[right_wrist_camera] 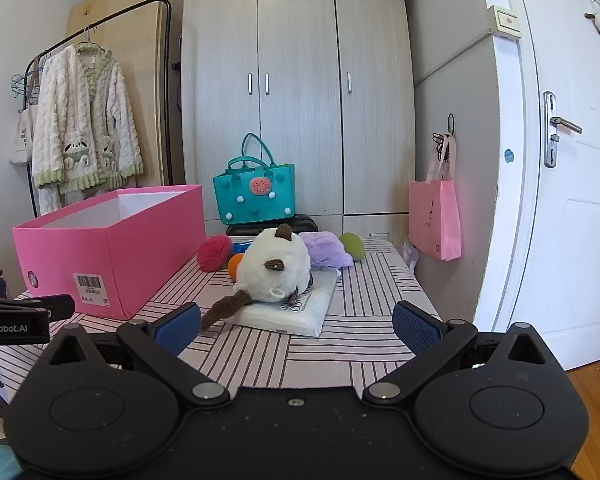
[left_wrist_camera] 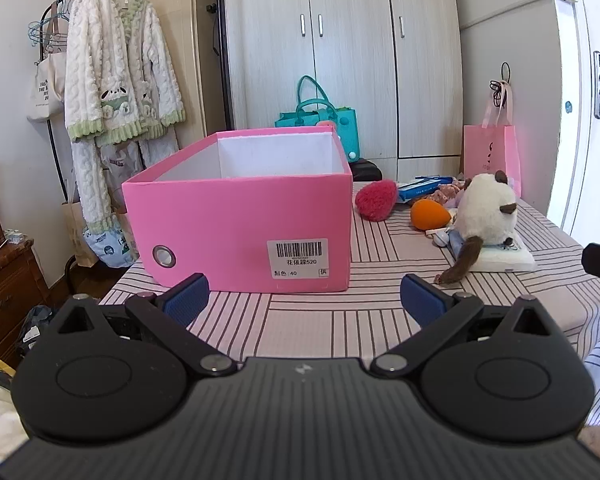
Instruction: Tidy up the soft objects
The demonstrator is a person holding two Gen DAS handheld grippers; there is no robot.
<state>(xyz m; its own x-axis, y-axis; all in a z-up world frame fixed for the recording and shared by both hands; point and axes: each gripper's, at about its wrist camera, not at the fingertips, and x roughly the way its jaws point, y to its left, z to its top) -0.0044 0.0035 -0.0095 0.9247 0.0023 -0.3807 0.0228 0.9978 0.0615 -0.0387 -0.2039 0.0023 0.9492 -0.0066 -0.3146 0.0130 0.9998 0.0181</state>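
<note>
An open pink box [left_wrist_camera: 240, 224] [right_wrist_camera: 112, 248] stands on the left of the striped table; what I see of its inside is bare white. To its right lie soft toys: a white plush cat [left_wrist_camera: 484, 216] [right_wrist_camera: 274, 274] on a white tissue pack [right_wrist_camera: 292, 312], a red fuzzy ball [left_wrist_camera: 376, 200] [right_wrist_camera: 214, 254], an orange ball [left_wrist_camera: 428, 214] [right_wrist_camera: 234, 266], a purple plush [right_wrist_camera: 326, 250] and a green ball [right_wrist_camera: 352, 246]. My left gripper [left_wrist_camera: 304, 300] is open in front of the box. My right gripper [right_wrist_camera: 296, 326] is open just short of the cat.
A teal felt bag [right_wrist_camera: 256, 196] stands on a dark case behind the table. A pink paper bag [right_wrist_camera: 436, 220] hangs by the wardrobe. A clothes rack with a white robe [left_wrist_camera: 116, 68] stands at left. A white door [right_wrist_camera: 572, 180] is at right. The table cloth [left_wrist_camera: 340, 320] is striped.
</note>
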